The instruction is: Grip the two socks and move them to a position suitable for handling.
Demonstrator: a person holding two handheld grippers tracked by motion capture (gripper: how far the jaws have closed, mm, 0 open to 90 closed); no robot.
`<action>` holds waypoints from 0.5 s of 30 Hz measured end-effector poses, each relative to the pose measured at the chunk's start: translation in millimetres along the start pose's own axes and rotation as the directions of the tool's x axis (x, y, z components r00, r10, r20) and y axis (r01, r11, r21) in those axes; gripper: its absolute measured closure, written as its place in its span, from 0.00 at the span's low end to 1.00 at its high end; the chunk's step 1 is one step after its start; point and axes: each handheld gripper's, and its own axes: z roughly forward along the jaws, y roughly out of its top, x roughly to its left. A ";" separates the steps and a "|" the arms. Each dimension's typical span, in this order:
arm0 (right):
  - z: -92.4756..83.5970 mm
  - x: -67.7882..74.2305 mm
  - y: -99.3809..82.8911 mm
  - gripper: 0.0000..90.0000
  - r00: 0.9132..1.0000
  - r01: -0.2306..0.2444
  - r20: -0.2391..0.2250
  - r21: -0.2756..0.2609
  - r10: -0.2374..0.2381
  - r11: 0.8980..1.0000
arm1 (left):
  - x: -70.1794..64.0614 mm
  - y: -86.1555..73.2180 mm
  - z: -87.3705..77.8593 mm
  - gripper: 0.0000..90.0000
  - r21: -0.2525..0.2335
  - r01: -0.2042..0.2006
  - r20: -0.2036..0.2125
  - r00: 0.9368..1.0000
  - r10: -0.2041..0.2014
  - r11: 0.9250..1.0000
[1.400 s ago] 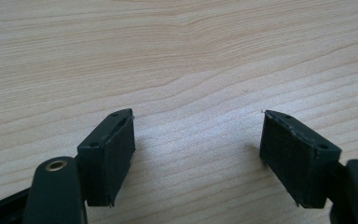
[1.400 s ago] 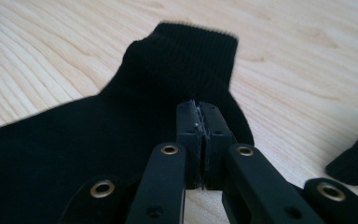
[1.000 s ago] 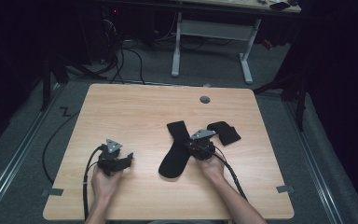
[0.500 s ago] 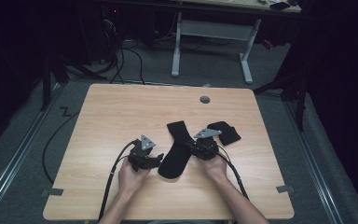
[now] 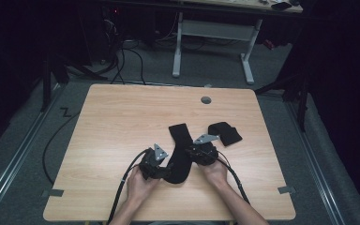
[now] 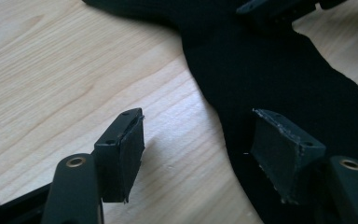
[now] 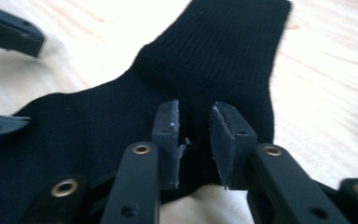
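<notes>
Straddling the sock's (image 6: 279, 70) edge, left hand-held gripper (image 6: 198, 149) gapes wide; right hand-held gripper (image 7: 193, 135), just opening, stands narrow over fabric. Lower left, then pinch.

Black left gripper (image 5: 161, 169), brass screws, grey plate, trailing cable

Dim room, grey floor (image 5: 37, 117), white-legged desk (image 5: 213, 35) behind.

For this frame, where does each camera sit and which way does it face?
High view: above the person's side, facing forward and down on the table; forearms and both grippers show.
Left gripper view: on the left gripper, facing the sock's edge; its open jaws show.
Right gripper view: on the right gripper, facing the same sock; its jaws show.
</notes>
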 end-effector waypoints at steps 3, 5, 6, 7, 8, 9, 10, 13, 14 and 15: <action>-5.7 2.7 5.5 0.74 1.000 0.005 -0.001 -0.026 -0.005 1.000 | 1.2 1.0 0.2 0.37 0.002 0.003 -0.007 1.000 -0.003 1.000; -6.9 0.4 12.9 0.74 1.000 -0.019 -0.011 -0.053 0.018 0.998 | 2.6 1.5 0.9 0.37 -0.002 0.008 -0.012 1.000 -0.008 1.000; -7.0 -0.1 16.2 0.74 1.000 -0.027 -0.014 -0.062 0.027 0.998 | 3.1 2.0 1.7 0.37 -0.004 0.013 -0.017 1.000 -0.013 1.000; -4.7 -0.4 21.9 0.74 0.999 -0.034 -0.019 -0.068 0.033 0.997 | 3.4 2.5 2.3 0.37 -0.004 0.016 -0.019 1.000 -0.016 1.000; -1.7 0.4 26.1 0.74 1.000 -0.027 -0.012 -0.064 0.026 0.998 | 3.7 2.5 2.8 0.36 -0.009 0.019 -0.019 1.000 -0.020 1.000; 1.9 1.4 29.3 0.74 1.000 -0.022 -0.006 -0.063 0.022 0.998 | 4.2 2.5 3.4 0.36 -0.010 0.024 -0.017 1.000 -0.024 1.000; 6.3 1.4 32.2 0.73 1.000 -0.016 -0.002 -0.054 0.016 0.998 | 4.7 2.4 4.0 0.36 -0.007 0.028 -0.015 0.999 -0.029 1.000; 20.3 2.2 37.1 0.72 1.000 -0.011 0.017 -0.020 0.012 1.000 | 4.3 2.2 4.4 0.36 -0.008 0.031 -0.014 0.999 -0.031 0.999; 23.4 2.0 37.6 0.72 1.000 -0.010 0.021 -0.009 0.010 1.000 | 3.2 2.3 4.4 0.36 -0.010 0.025 -0.017 1.000 -0.025 1.000; 28.7 1.7 38.4 0.71 0.999 -0.015 0.034 0.007 0.015 1.000 | 2.3 2.3 4.4 0.36 -0.009 0.022 -0.017 1.000 -0.022 1.000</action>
